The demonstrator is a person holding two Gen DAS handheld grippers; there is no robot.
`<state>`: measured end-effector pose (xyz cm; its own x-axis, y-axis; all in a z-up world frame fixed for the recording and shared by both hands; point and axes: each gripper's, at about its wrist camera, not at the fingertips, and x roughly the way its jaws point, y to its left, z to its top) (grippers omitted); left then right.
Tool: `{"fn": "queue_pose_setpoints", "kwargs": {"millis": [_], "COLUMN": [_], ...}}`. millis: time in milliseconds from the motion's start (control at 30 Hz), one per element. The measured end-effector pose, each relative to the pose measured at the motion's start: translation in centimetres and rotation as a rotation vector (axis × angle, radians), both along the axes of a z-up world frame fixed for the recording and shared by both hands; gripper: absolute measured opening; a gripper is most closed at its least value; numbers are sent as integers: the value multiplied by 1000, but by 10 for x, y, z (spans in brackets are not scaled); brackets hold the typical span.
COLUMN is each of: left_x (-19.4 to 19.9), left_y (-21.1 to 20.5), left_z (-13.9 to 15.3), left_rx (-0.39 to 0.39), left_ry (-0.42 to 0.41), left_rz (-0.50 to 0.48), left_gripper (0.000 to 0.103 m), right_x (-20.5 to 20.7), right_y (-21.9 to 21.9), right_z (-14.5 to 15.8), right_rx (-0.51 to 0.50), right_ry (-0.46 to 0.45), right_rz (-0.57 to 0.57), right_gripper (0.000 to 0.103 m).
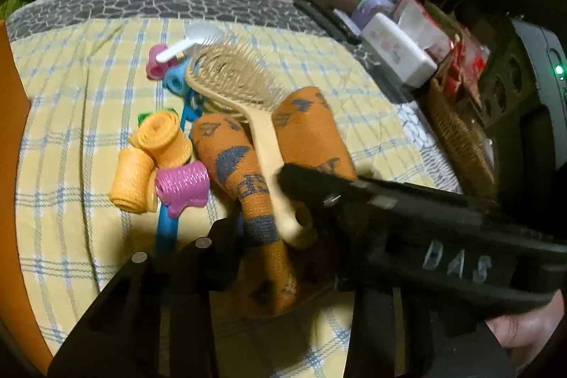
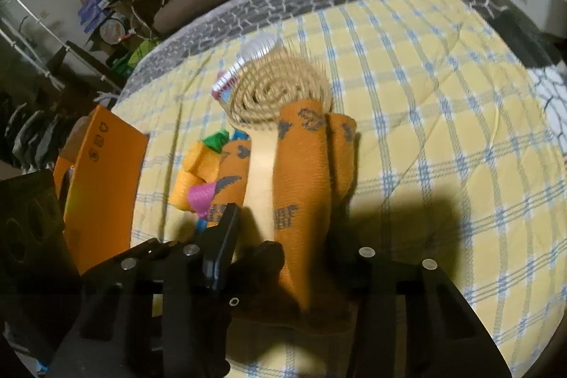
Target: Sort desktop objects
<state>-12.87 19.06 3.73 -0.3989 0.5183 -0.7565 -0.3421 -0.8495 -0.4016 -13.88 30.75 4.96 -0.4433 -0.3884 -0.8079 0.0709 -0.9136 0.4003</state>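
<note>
Both the left gripper (image 1: 258, 229) and right gripper (image 2: 283, 268) seem clenched on soft, limp orange socks (image 1: 244, 172); the stiff hairbrush (image 1: 248, 101) lies across them, best taken by its handle.

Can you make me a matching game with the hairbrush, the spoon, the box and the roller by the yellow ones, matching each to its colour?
Things:
1. hairbrush
2. spoon
3. box
4. roller beside the yellow rollers

Colours:
A. orange
B. pink
C. beige
D. white

Pairs: 1-C, 2-D, 3-A, 4-B
</note>
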Motion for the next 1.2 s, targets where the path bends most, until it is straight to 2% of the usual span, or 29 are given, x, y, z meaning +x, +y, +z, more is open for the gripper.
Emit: {"fn": "queue_pose_setpoints", "kwargs": {"millis": [33,67,167,267,467,600,733,867,1033,1200], "left_x": [0,0,2,5,12,22,26,32,44,53], "left_y": [-1,-2,0,-1,-3,-3,-10,-19,-39,-69], "left_z": [4,7,14,21,54,70,79,93,118,131], "left_rx": [14,28,35,55,69,28,47,89,127,135], "left_ry": [7,13,31,48,139,237,272,310,358,384], "left_rz": [-2,-4,-10,-12,-19,-47,-68,-81,-63,-20], "left_gripper": [35,35,32,28,27,27,27,27,28,28], "right_x": [0,1,4,5,14,17,19,22,30,36], "right_y": [2,7,13,11,7,0,-7,-9,-18,-45], "right_z": [4,9,15,20,52,66,74,85,112,131], "right_rx": [0,-11,-49,-52,-60,-78,-79,-123,-140,-145], "right_ry": [12,25,46,58,133,169,182,197,252,287], "right_rz": [-8,-17,-19,-22,-14,0,13,11,27,74], "right_gripper": [28,22,20,20,20,20,20,20,20,20]}}
